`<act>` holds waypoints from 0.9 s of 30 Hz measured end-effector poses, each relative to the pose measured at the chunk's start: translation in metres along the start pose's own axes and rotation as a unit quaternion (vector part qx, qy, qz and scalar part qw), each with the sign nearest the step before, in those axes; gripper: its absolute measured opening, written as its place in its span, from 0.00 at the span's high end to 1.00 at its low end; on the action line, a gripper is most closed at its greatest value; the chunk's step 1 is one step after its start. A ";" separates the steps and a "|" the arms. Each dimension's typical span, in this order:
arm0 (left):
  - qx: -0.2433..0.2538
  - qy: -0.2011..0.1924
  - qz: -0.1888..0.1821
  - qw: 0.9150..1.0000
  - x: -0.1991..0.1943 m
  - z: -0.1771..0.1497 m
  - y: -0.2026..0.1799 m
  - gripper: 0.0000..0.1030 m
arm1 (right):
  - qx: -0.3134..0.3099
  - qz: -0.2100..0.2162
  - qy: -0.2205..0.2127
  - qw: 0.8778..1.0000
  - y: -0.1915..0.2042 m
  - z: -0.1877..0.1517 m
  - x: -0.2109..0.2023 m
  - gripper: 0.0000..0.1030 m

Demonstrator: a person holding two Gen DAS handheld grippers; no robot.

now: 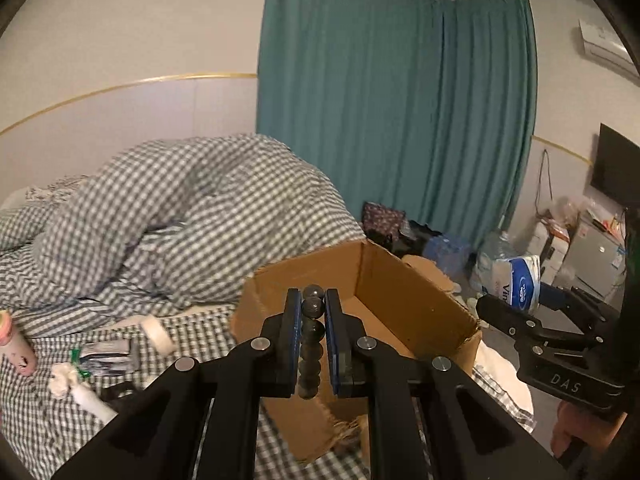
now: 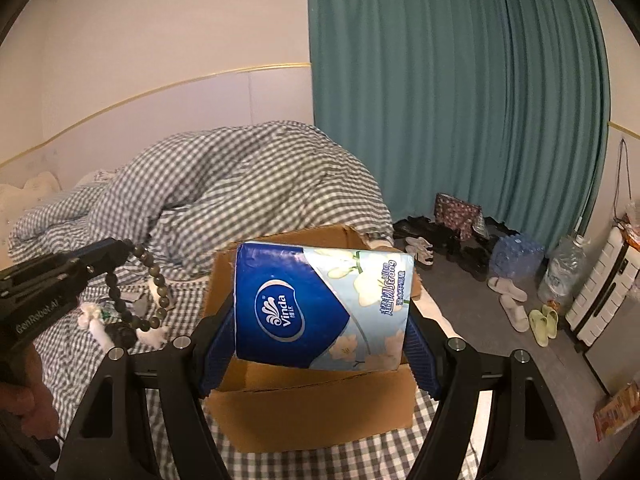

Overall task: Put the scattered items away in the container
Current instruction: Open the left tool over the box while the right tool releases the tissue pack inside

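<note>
Checked bedding carries the cardboard box (image 1: 400,304) at its edge: the left gripper (image 1: 313,312) pinching a bead bracelet (image 1: 312,336) and the right gripper (image 2: 320,344) clamping a tissue pack (image 2: 320,304) hover at its rim, so releasing either early could drop it outside.

L gripper (image 1: 313,304) angled downward, jaws nearly closed, pads clamped on a bead string (image 1: 311,340). R gripper (image 2: 320,340) also tilted down, jaws wide, blue pads pressing both sides of a tissue pack (image 2: 316,304). Part of a hand (image 2: 28,404) shows under the L gripper's body.
</note>
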State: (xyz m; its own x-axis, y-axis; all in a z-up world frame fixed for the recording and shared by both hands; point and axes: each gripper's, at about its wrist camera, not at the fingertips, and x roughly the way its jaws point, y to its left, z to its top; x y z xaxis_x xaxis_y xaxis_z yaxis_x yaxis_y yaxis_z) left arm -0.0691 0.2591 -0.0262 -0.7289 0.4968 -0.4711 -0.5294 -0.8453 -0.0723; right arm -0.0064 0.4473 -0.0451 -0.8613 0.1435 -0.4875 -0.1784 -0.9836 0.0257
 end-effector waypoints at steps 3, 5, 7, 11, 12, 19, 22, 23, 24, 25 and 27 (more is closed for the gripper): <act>0.002 0.012 -0.010 1.000 0.019 -0.002 -0.008 0.89 | 0.001 -0.004 0.006 1.000 -0.006 0.001 0.009 0.29; 0.002 0.017 -0.015 1.000 0.029 -0.003 -0.011 0.89 | -0.002 -0.005 0.012 1.000 -0.008 0.002 0.017 0.29; 0.000 0.025 -0.019 1.000 0.040 -0.005 -0.011 0.89 | -0.006 -0.004 0.018 1.000 -0.005 0.002 0.025 0.29; -0.006 0.046 -0.023 0.999 0.062 -0.011 -0.009 0.89 | -0.013 -0.001 0.031 0.999 -0.001 0.002 0.045 0.29; -0.008 0.052 -0.024 0.998 0.067 -0.012 -0.008 0.89 | -0.015 -0.001 0.036 0.999 0.000 0.001 0.051 0.29; -0.019 0.102 -0.037 0.994 0.102 -0.026 0.000 0.89 | -0.028 0.000 0.076 0.997 0.009 -0.006 0.088 0.29; -0.022 0.125 -0.046 0.991 0.117 -0.032 0.001 0.89 | -0.039 -0.002 0.095 0.995 0.013 -0.011 0.102 0.29; -0.022 0.129 -0.046 0.990 0.120 -0.035 0.000 0.89 | -0.042 -0.004 0.100 0.994 0.014 -0.013 0.105 0.29; -0.021 0.133 -0.047 0.990 0.125 -0.037 0.000 0.89 | -0.046 -0.005 0.105 0.993 0.015 -0.014 0.109 0.29; -0.021 0.140 -0.049 0.989 0.130 -0.040 -0.001 0.89 | -0.048 -0.007 0.110 0.993 0.016 -0.016 0.112 0.29; -0.023 0.151 -0.052 0.987 0.137 -0.044 -0.001 0.89 | -0.050 -0.013 0.117 0.992 0.016 -0.020 0.118 0.29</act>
State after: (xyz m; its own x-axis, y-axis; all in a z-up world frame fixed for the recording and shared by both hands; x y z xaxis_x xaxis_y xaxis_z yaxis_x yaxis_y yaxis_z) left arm -0.1495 0.3197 -0.1294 -0.5054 0.5058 -0.6991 -0.5691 -0.8044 -0.1705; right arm -0.1011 0.4468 -0.1191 -0.7209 0.1503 -0.6765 -0.1397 -0.9877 -0.0705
